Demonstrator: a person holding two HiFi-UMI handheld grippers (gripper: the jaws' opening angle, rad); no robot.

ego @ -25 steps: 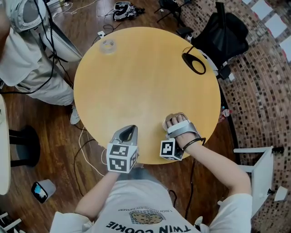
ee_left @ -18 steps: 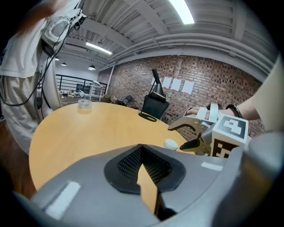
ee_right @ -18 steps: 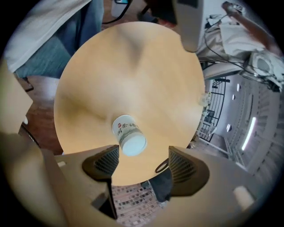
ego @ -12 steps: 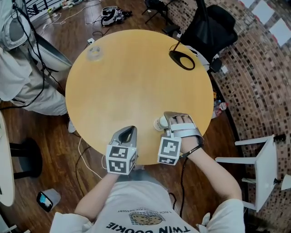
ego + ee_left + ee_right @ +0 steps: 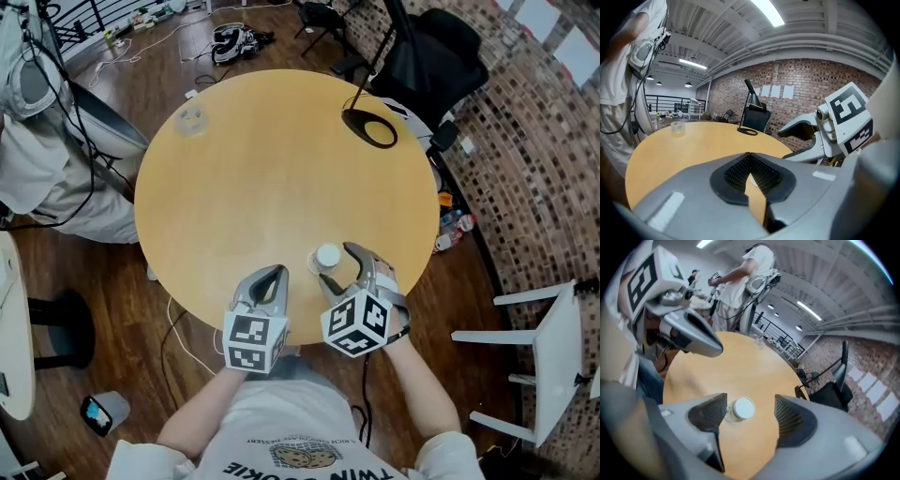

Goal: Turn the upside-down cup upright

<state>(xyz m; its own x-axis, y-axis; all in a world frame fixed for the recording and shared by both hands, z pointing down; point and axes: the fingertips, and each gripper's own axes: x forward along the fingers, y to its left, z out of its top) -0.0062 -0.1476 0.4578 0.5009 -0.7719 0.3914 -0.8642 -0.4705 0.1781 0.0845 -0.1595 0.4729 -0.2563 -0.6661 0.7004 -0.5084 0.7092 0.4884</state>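
Observation:
A small white cup point(image 5: 327, 256) stands on the round yellow table point(image 5: 281, 178) near its front edge. Its white round end faces up; I cannot tell whether that is the base or the mouth. My right gripper point(image 5: 336, 268) hovers over it with its jaws wide and closing. In the right gripper view the cup point(image 5: 739, 409) sits between the pads, close to the left pad point(image 5: 708, 412), and neither pad presses on it. My left gripper point(image 5: 271, 274) is to the cup's left, shut, with nothing held point(image 5: 750, 157).
A clear round container point(image 5: 191, 119) sits at the table's far left. A black ring-shaped lamp base point(image 5: 368, 127) lies at the far right. A black office chair point(image 5: 441, 56) stands behind the table, a white chair point(image 5: 548, 347) to the right and a person point(image 5: 42, 150) at the left.
My right gripper has rolled over and lifted, so its marker cube now faces up. The cup, hidden under the hand before, now shows between its jaws. The left gripper shifted slightly.

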